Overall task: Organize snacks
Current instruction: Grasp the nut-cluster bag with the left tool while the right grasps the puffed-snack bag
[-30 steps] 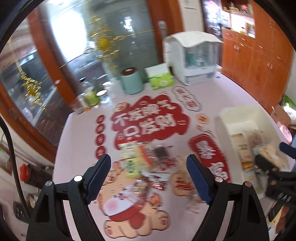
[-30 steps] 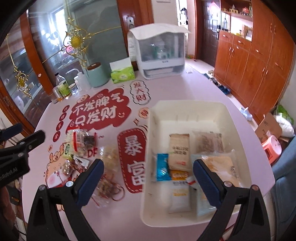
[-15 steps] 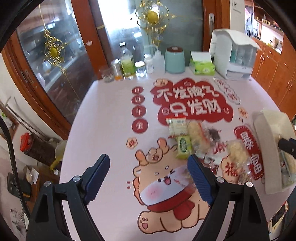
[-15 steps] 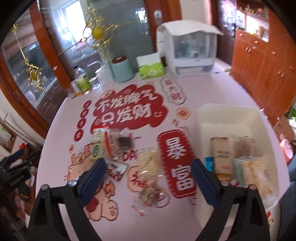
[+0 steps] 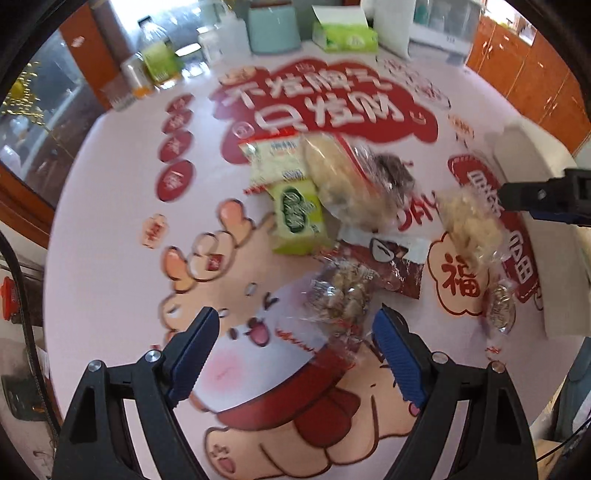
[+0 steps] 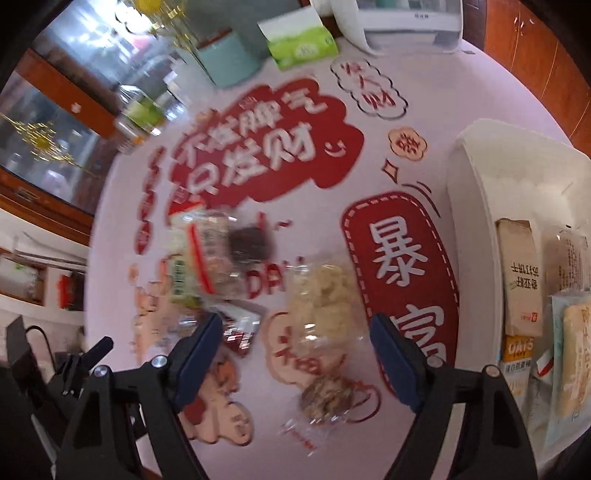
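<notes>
A pile of loose snacks lies on the pink table mat. In the left wrist view my left gripper (image 5: 295,354) is open, low over a clear bag of brown sweets (image 5: 338,295); behind it lie a green packet (image 5: 297,216), a bread bag (image 5: 343,181) and a dark red packet (image 5: 395,264). In the right wrist view my right gripper (image 6: 295,360) is open above a clear bag of pale biscuits (image 6: 321,306) and a round brown snack (image 6: 327,393). The white bin (image 6: 476,206) at the right holds several packets.
A mint canister (image 5: 273,24), a green tissue box (image 5: 345,35), bottles (image 5: 155,55) and a white appliance (image 6: 406,22) stand along the table's far edge. The right gripper's arm (image 5: 543,195) shows at the right of the left wrist view. Wooden cabinets stand beyond.
Both grippers have dropped closer to the table and the snack pile. The left one has come forward over the bag of brown sweets; the right one has shifted left from the bin toward the pile.
</notes>
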`<action>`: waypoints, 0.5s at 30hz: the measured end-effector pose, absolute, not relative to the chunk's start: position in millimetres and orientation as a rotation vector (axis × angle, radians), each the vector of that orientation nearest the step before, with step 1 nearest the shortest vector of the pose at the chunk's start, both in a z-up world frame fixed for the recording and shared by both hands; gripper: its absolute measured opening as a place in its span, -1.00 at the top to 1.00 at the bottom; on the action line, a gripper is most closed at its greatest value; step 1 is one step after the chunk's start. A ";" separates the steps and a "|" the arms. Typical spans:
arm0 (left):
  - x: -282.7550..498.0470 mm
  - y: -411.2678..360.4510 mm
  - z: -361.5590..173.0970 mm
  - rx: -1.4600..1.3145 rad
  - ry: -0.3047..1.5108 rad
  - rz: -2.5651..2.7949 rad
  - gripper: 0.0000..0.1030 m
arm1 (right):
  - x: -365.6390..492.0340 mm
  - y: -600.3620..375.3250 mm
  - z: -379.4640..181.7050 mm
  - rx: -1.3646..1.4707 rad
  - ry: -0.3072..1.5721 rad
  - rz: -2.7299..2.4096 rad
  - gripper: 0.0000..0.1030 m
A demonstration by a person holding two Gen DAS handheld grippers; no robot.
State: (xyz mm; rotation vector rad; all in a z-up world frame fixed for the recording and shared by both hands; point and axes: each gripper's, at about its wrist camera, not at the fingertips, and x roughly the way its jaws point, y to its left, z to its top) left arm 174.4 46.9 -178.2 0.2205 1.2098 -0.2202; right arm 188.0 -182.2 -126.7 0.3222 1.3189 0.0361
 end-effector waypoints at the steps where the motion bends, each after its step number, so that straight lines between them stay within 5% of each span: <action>1: 176.6 44.9 -184.0 0.221 1.221 -0.222 -0.65 | 191.0 -181.6 -134.7 0.309 1.339 0.028 -0.61; 15: 195.6 35.3 -219.7 0.148 1.318 -0.216 -0.57 | 205.6 -168.1 -196.9 0.191 1.446 0.027 -0.49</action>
